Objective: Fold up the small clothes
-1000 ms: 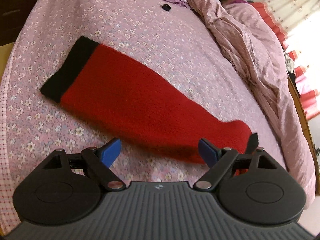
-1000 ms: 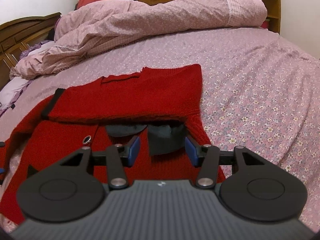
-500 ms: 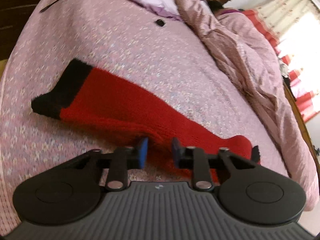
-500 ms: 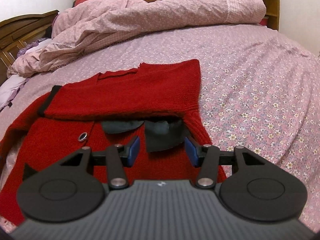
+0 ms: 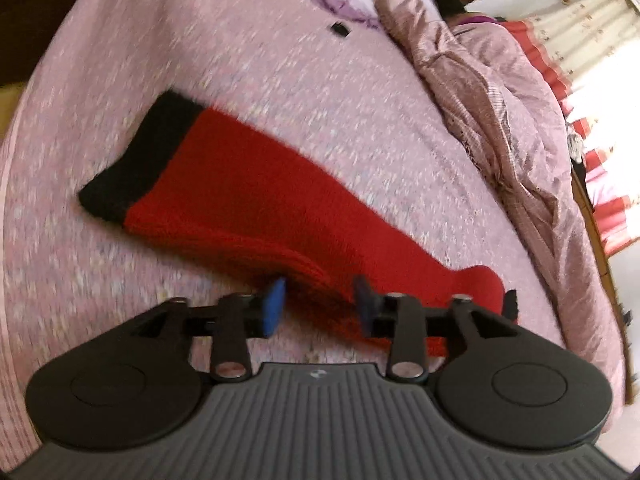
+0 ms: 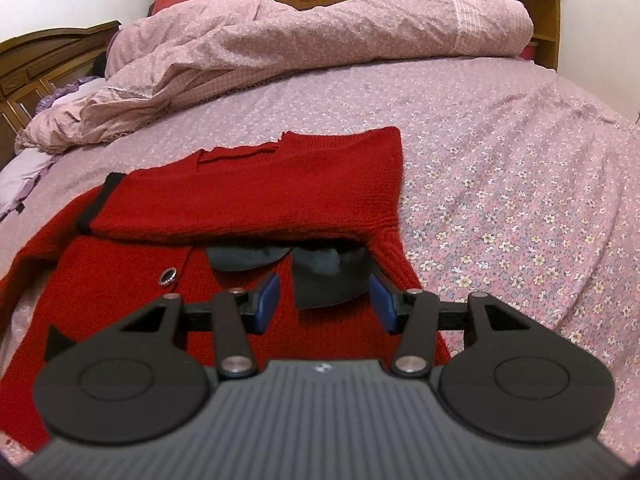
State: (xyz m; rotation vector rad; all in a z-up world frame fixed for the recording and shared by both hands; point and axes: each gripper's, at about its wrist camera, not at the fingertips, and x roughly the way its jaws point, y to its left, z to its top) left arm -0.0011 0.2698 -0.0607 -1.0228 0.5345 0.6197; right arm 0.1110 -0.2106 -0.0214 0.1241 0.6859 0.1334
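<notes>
A red knitted cardigan lies spread on the flowered bedsheet. Only the right wrist view shows its body: one sleeve is folded across the chest, a grey collar shows below that fold, and a dark button sits on the front panel.

Only the left wrist view shows the other sleeve, stretched flat over the sheet with its black cuff at the far end; this picture is blurred.

The left gripper has its jaws opening. The near edge of the sleeve lies between the blue pads, which stand apart and do not press on it.

The right gripper stands about half open over the collar. The grey cloth sits in the gap, clear of both pads; nothing is held.

A rumpled quilt is heaped along the far side of the bed. A small black object lies on the sheet, well away from the sleeve.
</notes>
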